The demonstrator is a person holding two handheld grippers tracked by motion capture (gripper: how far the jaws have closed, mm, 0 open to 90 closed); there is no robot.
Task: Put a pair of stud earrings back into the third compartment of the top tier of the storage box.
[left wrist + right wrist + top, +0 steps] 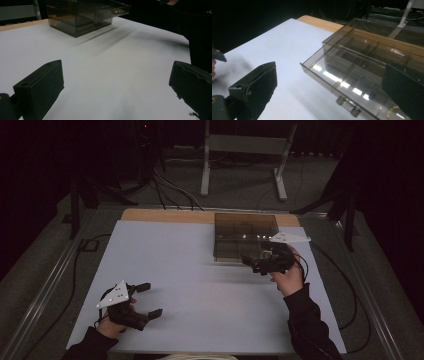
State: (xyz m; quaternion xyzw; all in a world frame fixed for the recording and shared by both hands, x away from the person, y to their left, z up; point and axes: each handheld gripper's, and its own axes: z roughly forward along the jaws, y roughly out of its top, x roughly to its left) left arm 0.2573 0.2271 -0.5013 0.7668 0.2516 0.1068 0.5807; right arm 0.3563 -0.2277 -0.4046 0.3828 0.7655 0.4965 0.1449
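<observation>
Near smoky clear-plastic box (372, 65), right tongs (329, 92) spread, empty; left tongs (117, 87) spread, empty.

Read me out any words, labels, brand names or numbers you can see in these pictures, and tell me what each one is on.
There is no readable text.
Smoked clear drawer box: no label or brand; its pulled-out drawer shows glare streaks and two small knobs.
Right gripper and left gripper: black jaws, unmarked; the grey plates carry plain dots.
White table cover: blank.
Small gold item in the drawer corner: too small to tell whether it bears writing.
</observation>
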